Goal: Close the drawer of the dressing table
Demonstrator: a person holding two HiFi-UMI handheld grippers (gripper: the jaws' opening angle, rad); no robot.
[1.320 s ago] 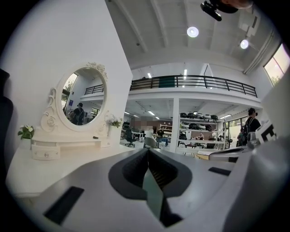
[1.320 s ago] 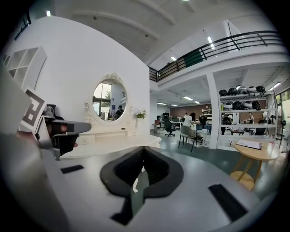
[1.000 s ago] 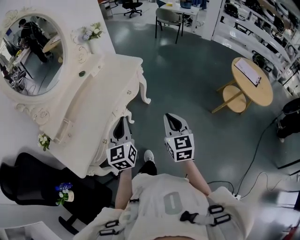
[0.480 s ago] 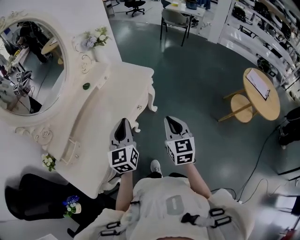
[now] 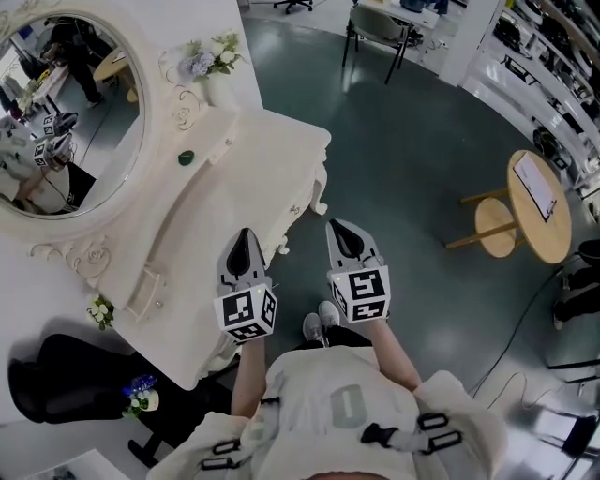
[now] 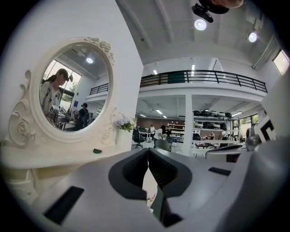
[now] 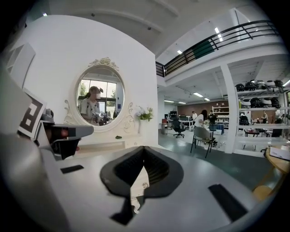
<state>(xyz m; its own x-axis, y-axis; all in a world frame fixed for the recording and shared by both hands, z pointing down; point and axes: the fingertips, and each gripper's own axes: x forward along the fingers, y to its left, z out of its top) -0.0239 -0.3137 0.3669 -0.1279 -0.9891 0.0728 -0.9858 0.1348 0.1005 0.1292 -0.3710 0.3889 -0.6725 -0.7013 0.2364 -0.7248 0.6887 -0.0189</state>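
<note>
The white dressing table (image 5: 234, 187) with its oval mirror (image 5: 66, 112) stands at the left of the head view. Its drawer front (image 5: 295, 214) faces right and shows almost edge-on; how far it stands out I cannot tell. My left gripper (image 5: 246, 240) hovers just off that front edge, shut, with nothing in it. My right gripper (image 5: 339, 231) hangs over the floor to its right, also shut and holding nothing. In the left gripper view the shut left gripper (image 6: 148, 150) points along the table (image 6: 54, 156) past the mirror (image 6: 74, 90). The right gripper view shows the shut right gripper (image 7: 144, 148) and the mirror (image 7: 99, 105).
A flower vase (image 5: 211, 66) and a small green object (image 5: 186, 157) sit on the table top. A black chair (image 5: 56, 375) stands at the lower left. A round wooden table (image 5: 539, 206) with a stool (image 5: 494, 225) is at the right; a grey chair (image 5: 375, 28) is far ahead.
The person has walked forward along the table's front, so the table and mirror now sit lower and larger in the head view. Both grippers stayed shut and side by side.
</note>
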